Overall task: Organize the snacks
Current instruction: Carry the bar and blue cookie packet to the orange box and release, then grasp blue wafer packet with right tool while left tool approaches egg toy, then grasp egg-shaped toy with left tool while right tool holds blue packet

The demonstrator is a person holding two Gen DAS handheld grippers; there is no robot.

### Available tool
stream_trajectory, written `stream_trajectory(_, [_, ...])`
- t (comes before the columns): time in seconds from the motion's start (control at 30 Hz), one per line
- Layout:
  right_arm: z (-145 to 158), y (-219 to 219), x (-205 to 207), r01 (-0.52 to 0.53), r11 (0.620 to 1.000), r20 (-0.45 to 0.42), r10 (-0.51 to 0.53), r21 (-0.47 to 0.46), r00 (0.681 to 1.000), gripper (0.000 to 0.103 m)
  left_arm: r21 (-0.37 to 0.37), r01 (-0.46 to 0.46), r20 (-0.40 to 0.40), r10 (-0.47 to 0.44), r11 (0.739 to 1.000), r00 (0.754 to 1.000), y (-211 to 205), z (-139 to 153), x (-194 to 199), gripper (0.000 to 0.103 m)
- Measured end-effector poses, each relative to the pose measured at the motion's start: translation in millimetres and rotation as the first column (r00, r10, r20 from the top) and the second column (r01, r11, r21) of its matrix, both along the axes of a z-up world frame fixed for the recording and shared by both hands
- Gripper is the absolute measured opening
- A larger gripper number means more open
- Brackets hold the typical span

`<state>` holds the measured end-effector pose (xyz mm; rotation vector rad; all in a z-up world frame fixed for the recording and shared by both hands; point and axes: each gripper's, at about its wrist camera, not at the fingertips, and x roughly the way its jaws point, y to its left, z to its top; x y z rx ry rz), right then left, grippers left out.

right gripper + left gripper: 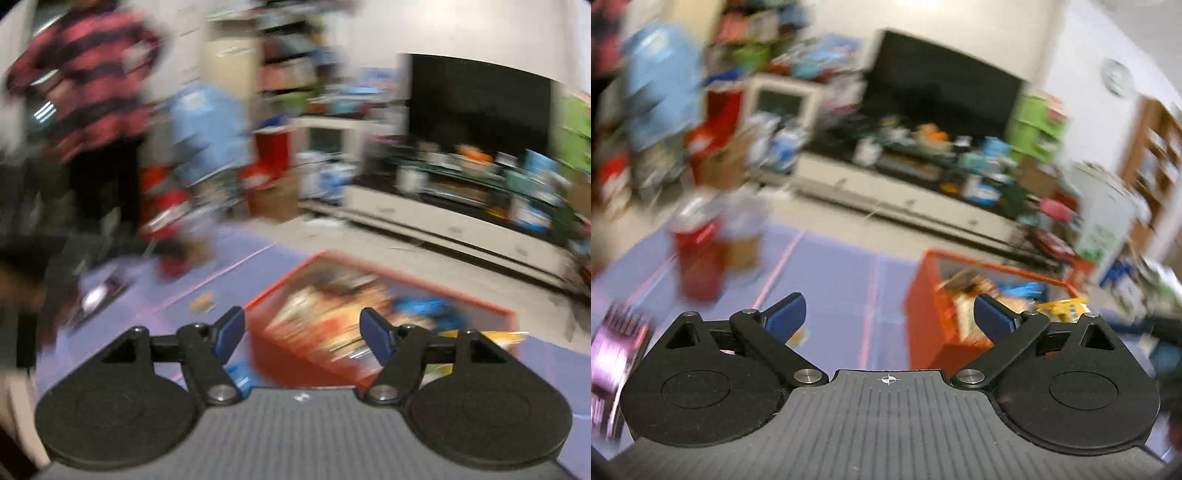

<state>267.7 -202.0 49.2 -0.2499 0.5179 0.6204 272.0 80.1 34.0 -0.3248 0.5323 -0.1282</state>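
Cluttered room, purple mat (831, 280). Left gripper (889, 314), right gripper (302, 332) released, empty, above orange bin (925, 306). Steady before next snack.

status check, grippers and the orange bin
Left gripper open, empty. Right gripper open, empty. Orange plastic bin of snack packets ahead. Nothing between.

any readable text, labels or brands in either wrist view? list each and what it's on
None can be read; both views are motion-blurred.
Red can: white marks, blurred.
Snack packets in the orange bin: print smeared.
Purple packet: lettering blurred.
White box with green print: unreadable.
Round wall clock: face too blurred for numbers.
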Motion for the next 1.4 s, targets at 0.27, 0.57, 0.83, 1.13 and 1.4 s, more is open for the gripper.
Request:
stream_trajectory(0.27, [-78, 64, 32, -0.137, 0.979, -0.159, 0.113, -0.150, 0.981, 0.072, 0.132, -0.030, -0.064, 0.039, 0.991, 0.997, 16, -34, -15, 0.066])
stream_trajectory(0.57, [-101, 74, 57, -0.142, 0.975, -0.290, 0.088, -0.169, 0.953, 0.050, 0.177, -0.016, -0.126, 0.039, 0.984, 0.991, 41, -67, 3, 0.065])
stream_trajectory(0.83, [-90, 48, -9, -0.024, 0.995, -0.286, -0.005, -0.097, 0.958, 0.049, 0.282, 0.064, 0.004, -0.069, 0.957, 0.998, 47, -75, 48, 0.053])
stream_trajectory(1.13, [-74, 14, -71, -0.027, 0.999, -0.321, 0.036, 0.034, 0.946, 0.050, 0.475, 0.353, -0.084, -0.358, 0.806, 0.930, 28, -124, 110, 0.039])
stream_trajectory(1.4, [-75, 15, -68, -0.042, 0.997, -0.346, 0.062, 0.066, 0.936, 0.050, 0.311, 0.357, -0.144, -0.328, 0.881, 0.934, 50, -139, 130, 0.037])
